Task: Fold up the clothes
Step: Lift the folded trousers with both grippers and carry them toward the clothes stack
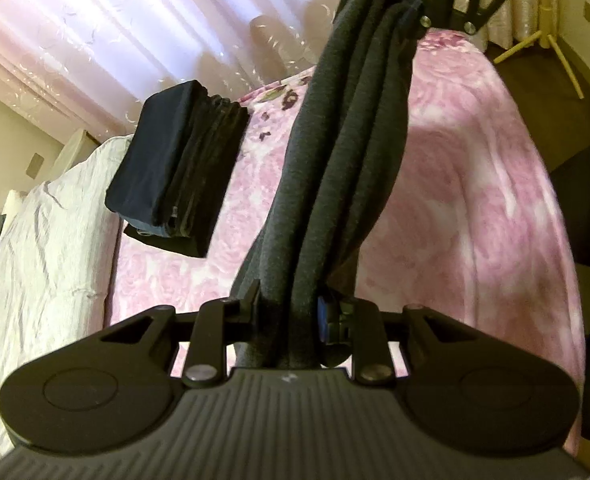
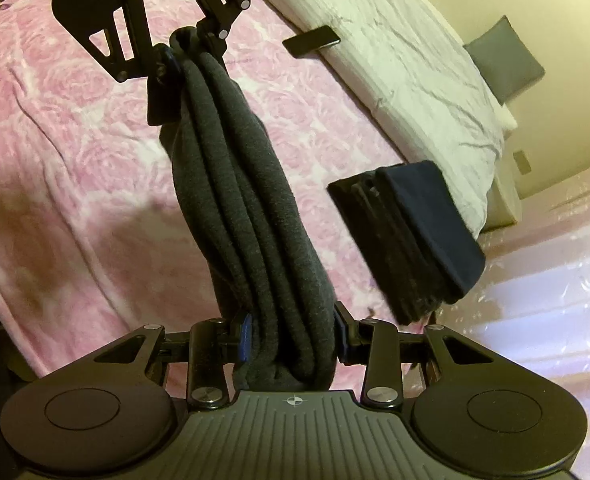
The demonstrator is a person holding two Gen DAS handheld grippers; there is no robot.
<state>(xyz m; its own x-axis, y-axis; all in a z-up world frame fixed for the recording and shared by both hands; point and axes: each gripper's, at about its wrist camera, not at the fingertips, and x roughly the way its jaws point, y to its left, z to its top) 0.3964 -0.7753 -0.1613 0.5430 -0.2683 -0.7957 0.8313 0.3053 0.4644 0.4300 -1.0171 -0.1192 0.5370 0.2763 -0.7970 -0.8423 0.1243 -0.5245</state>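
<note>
Two grippers stretch one grey garment (image 1: 335, 152) in the air above the pink blanket (image 1: 475, 200), the left gripper (image 1: 289, 312) clamped on one end and the right gripper (image 2: 291, 336) clamped on the other. Bunched into several thick layers, the cloth looks soft, limp and light; it sags unless both ends are pinched across all layers. On the blanket to the garment's left in the left view lies one stack (image 1: 183, 160) of dark folded clothes. One phone (image 2: 311, 40) rests by the white quilt (image 2: 407, 72).
</note>
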